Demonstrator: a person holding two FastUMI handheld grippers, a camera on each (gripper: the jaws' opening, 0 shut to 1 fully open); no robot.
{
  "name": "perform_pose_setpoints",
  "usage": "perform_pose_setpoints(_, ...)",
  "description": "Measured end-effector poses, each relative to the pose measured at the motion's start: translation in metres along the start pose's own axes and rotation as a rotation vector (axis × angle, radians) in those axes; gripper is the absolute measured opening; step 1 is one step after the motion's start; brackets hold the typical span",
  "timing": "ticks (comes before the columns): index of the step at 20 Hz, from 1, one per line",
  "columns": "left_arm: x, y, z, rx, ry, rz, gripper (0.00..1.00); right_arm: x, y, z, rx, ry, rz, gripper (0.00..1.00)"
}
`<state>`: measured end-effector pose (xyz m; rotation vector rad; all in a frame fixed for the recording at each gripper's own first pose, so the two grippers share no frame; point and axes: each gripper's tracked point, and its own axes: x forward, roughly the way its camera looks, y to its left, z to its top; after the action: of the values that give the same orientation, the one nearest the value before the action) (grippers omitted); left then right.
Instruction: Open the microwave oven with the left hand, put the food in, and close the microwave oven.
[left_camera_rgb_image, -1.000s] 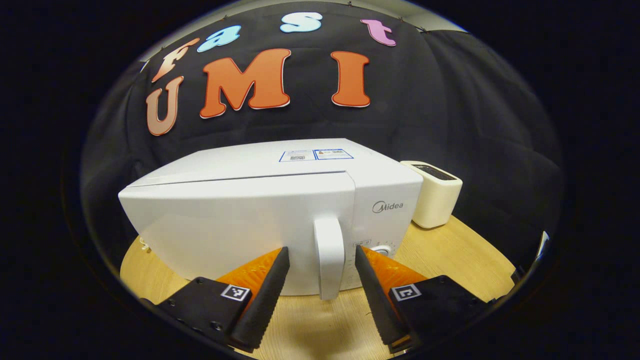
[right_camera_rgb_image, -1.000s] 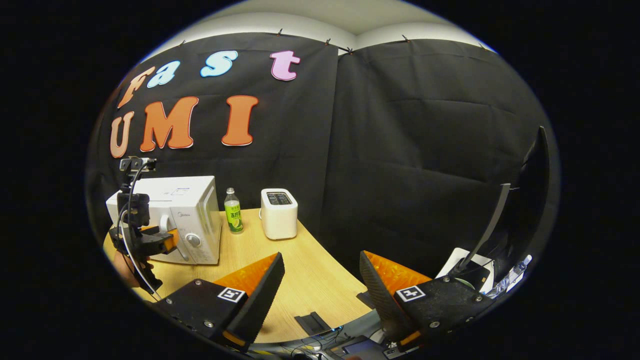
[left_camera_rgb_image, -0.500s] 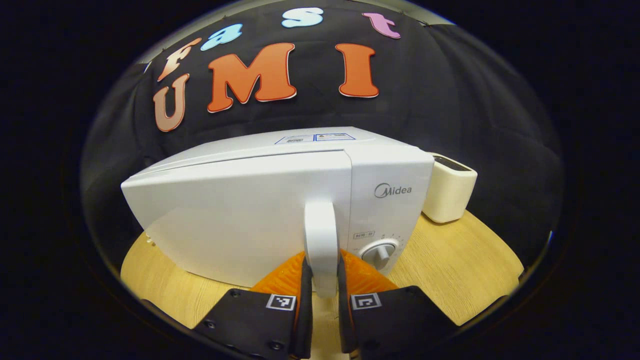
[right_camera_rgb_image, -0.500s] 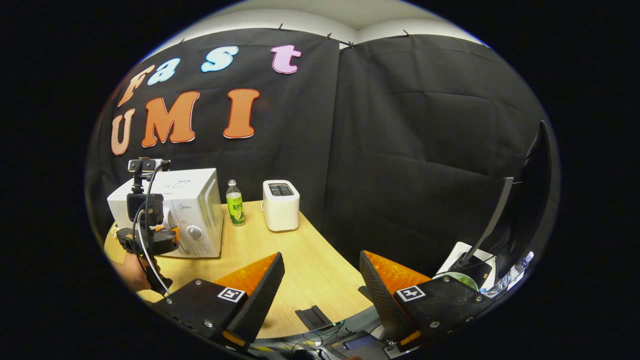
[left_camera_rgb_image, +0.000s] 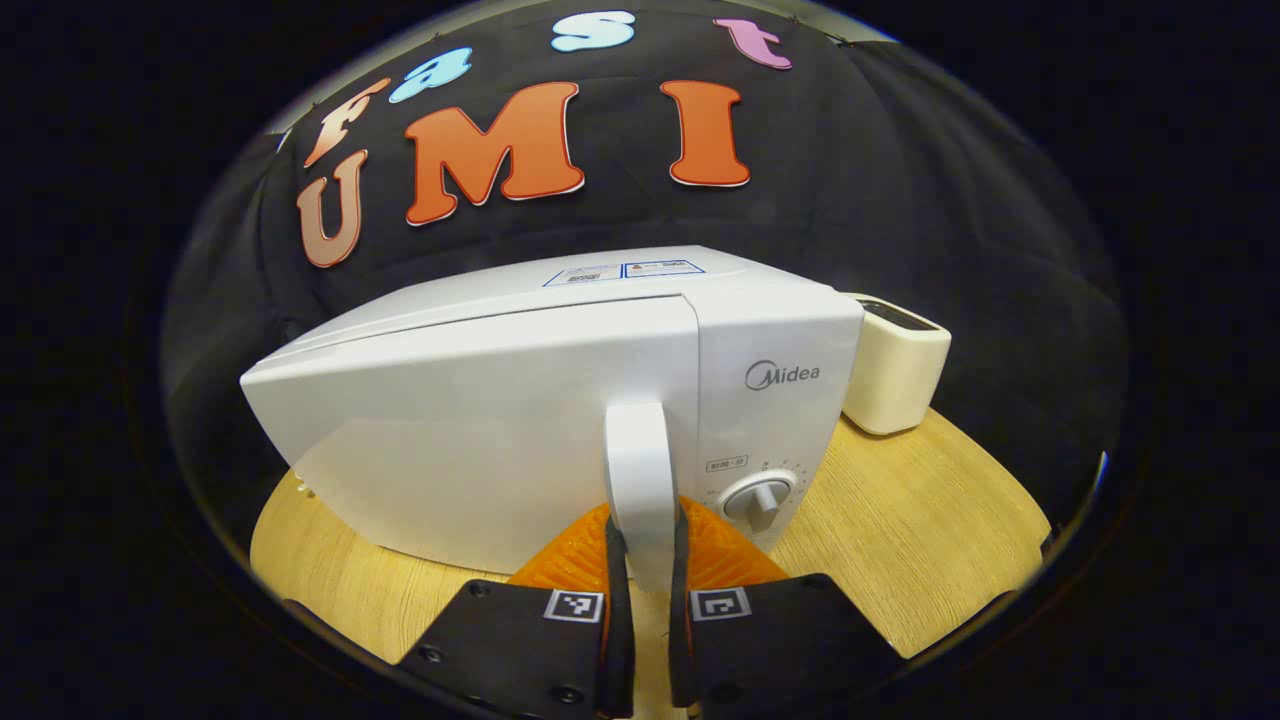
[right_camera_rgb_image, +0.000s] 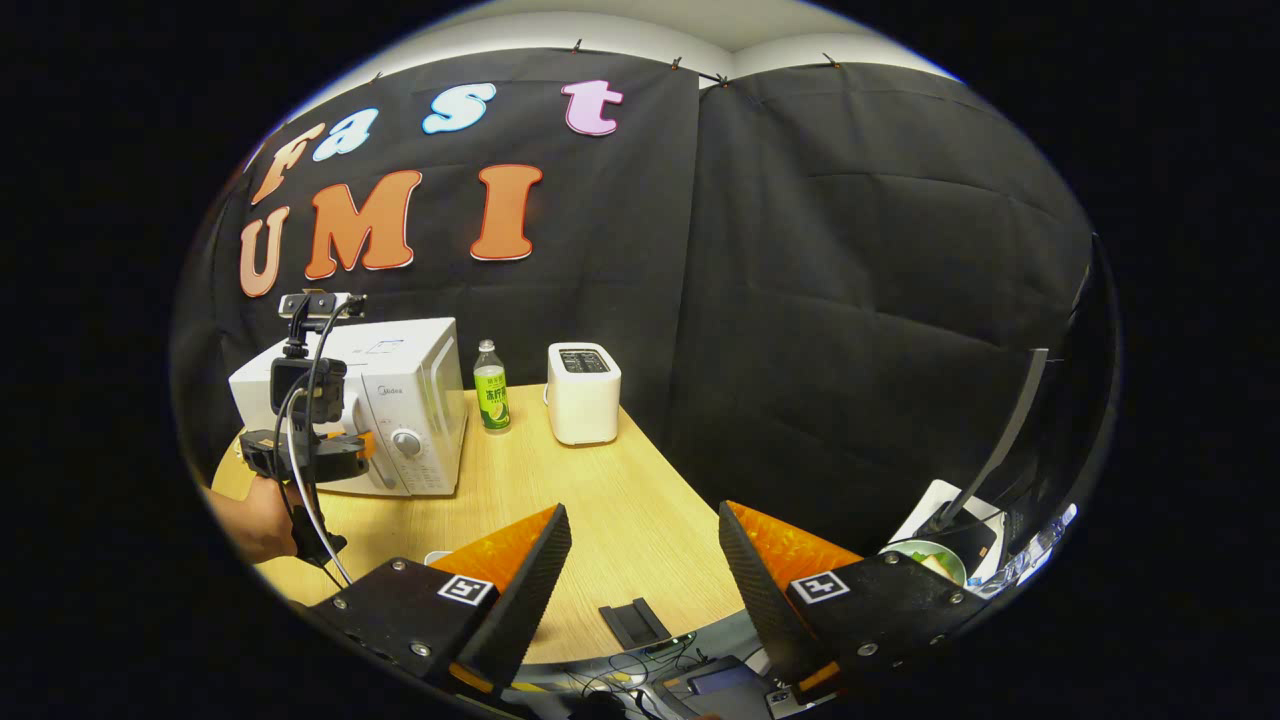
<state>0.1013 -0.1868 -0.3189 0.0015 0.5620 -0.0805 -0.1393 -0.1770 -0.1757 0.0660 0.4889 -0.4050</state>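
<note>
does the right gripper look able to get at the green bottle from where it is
Probably yes: the right gripper is open, with bare table between it and the bottle, which stands between microwave and toaster.

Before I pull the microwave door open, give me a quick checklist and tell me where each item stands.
1. Left tongs closed on the door handle: ok, a finger on each side.
2. Door shut, ready to pull: ok.
3. Bottle and toaster outside the door's swing: ok, both stand on the knob side of the microwave.
4. Right tongs open and free for the food: ok, nothing between them.
5. Food within reach: cannot tell; a dish peeks at the table's far right.
</note>
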Motion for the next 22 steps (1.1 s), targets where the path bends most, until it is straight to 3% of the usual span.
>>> perform_pose_setpoints(2, -0.001, -0.001, -0.001, 0.003, 0.005, 0.004, 0.18, 0.002, -0.002, -0.002, 0.003, 0.004, 0.007, 0.93)
perform_pose_setpoints(9, -0.022, -0.001, -0.015, -0.015, 0.032, 0.037, 0.18, 0.015, -0.004, -0.008, 0.031, 0.039, 0.032, 0.93)
perform_pose_setpoints(12, -0.058, 0.006, -0.025, 0.076, -0.033, 0.036, 0.16, 0.02, 0.002, -0.012, 0.045, 0.052, 0.057, 0.93)
perform_pose_setpoints(17, -0.106, 0.029, -0.054, 0.03, -0.002, 0.032, 0.16, 0.029, 0.033, -0.029, 0.02, 0.09, 0.168, 0.92)
perform_pose_setpoints(22, -0.149, 0.063, -0.077, -0.01, 0.01, 0.123, 0.11, 0.044, 0.07, -0.035, -0.04, 0.104, 0.331, 0.92)
